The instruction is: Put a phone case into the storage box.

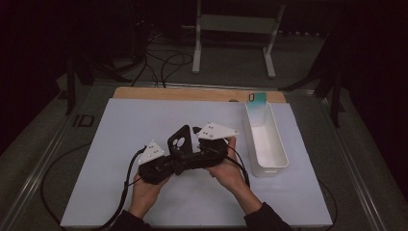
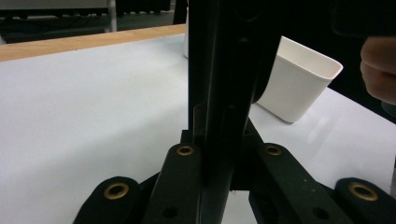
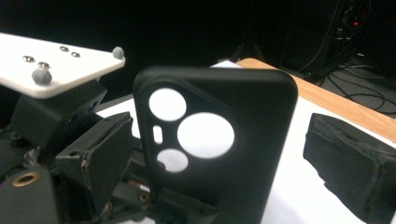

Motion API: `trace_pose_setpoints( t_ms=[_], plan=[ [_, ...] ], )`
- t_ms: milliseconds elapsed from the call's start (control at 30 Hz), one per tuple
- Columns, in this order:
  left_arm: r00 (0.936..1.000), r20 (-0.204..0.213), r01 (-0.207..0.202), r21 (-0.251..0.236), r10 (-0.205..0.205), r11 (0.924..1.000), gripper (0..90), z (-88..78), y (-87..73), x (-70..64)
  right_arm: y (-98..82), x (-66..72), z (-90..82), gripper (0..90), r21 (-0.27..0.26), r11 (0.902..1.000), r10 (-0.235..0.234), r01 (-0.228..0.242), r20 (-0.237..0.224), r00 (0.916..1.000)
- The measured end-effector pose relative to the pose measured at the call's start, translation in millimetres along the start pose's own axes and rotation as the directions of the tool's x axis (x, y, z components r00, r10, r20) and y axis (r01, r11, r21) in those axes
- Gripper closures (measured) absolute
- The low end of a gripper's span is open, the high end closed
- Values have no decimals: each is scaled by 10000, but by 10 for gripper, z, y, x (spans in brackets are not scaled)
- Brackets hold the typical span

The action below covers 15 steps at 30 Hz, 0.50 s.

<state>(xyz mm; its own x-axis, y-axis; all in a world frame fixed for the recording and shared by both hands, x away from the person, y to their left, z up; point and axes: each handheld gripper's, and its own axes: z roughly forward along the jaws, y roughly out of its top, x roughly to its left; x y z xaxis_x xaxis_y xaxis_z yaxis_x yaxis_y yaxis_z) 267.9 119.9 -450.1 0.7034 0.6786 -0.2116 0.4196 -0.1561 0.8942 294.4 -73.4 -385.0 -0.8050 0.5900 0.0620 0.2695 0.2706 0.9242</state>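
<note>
the left gripper (image 1: 169, 161) is clamped edge-on around a black phone case (image 3: 215, 144), standing it upright, probably to offer it; the right gripper (image 1: 195, 139) sits just beside it, jaws apart; white bin (image 1: 265, 139) beyond.

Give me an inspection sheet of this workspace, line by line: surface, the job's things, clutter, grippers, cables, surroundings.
Surface: white sheet over a wooden table; wood shows along the far edge.
Job's things: black phone case with camera cut-outs, upright between the grippers; white bin at the right, with a teal card at its far end.
Clutter: nothing seen.
Grippers: left gripper shut on the phone case's lower end; right gripper open, one pad beside the case, not touching.
Cables: a black cable trails from each gripper toward the near edge; more cables on the floor beyond.
Surroundings: dark room, a white stand behind the table.
</note>
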Motion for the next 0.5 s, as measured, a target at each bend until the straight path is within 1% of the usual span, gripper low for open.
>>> trace_pose_setpoints(
  t_ms=[100, 233, 367, 500],
  plan=[
    [10000, 31, -60, -61, 60, 10000, 852, 1, 0, -12, 4, 2, 34, 83, 22, 10000, 89, -89, 40, 10000],
    [9999, 29, -97, -64, 97, 9999, 852, 7, 2, -30, 0, 1, 68, 83, 15, 9997, 250, -250, -56, 9997],
    [9999, 40, -123, -66, 123, 9999, 852, 19, 0, -51, -5, 17, 107, 83, 74, 9997, 233, -232, -82, 9997],
    [9999, 19, -99, -48, 99, 9999, 851, 18, 0, -54, -11, 35, 135, 83, 145, 9994, 303, -305, 91, 9995]
  ],
)
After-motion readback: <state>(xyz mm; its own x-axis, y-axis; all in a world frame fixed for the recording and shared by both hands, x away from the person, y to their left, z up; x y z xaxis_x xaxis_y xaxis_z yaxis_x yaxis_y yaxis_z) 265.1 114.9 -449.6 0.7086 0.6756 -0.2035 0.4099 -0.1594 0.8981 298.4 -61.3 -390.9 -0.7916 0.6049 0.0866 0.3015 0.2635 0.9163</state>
